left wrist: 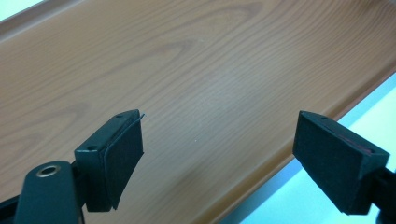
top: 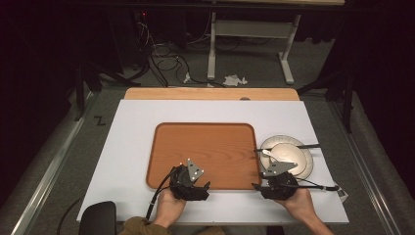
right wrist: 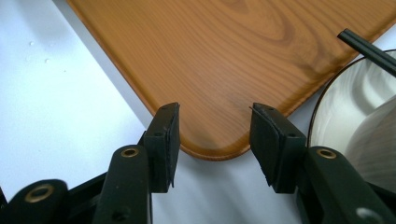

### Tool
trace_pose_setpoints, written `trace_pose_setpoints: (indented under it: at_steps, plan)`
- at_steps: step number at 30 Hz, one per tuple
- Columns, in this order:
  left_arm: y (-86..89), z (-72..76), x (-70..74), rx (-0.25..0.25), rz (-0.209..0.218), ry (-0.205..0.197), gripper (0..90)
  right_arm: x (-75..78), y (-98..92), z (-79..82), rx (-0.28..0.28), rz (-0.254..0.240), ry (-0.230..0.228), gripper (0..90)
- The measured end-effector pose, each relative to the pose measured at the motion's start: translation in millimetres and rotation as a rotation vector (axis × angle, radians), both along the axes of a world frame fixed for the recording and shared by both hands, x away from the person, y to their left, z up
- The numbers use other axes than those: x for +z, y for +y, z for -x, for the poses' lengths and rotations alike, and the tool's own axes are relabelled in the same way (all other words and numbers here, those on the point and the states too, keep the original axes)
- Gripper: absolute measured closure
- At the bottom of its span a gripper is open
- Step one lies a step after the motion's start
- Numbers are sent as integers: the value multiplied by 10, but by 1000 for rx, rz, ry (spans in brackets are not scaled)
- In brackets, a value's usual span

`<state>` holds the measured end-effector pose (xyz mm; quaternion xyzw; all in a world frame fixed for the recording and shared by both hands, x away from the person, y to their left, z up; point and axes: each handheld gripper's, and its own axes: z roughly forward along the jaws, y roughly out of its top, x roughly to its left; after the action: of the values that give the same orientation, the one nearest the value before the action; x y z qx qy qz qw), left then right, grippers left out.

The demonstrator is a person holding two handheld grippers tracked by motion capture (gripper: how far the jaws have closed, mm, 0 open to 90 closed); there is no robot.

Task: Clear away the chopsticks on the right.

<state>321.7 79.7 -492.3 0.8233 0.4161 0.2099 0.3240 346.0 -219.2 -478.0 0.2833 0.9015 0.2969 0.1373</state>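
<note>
A wood-grain tray (top: 205, 152) lies empty on the white mat (top: 137, 147). My left gripper (top: 203, 188) hovers over the tray's near edge, held by a hand; in the left gripper view its jaws (left wrist: 219, 140) stand wide open over the bare tray (left wrist: 187, 70). My right gripper (top: 259, 187) is at the tray's near right corner. In the right gripper view it (right wrist: 215, 135) is open, and the rounded corner of the tray (right wrist: 224, 56) shows between the jaws, with nothing gripped.
Right of the tray sits a white plate (top: 288, 154) with a bowl on it, a spoon (top: 266, 154) and black chopsticks (top: 303, 146) laid across. The plate's rim (right wrist: 341, 107) and a chopstick (right wrist: 366, 46) lie close to the right gripper. Cables and table legs lie on the floor beyond.
</note>
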Motion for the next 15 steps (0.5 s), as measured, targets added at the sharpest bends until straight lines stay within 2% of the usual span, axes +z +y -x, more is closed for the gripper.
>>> trace_pose_setpoints:
  at_steps: [6, 15]
  plan:
    - [-6, 2, -1, -5, 1, 1, 164, -20, -30, -13, -7, -18, 35, 537]
    - [-7, 4, -2, -5, 1, 1, 164, -4, -52, -16, -10, -46, 36, 537]
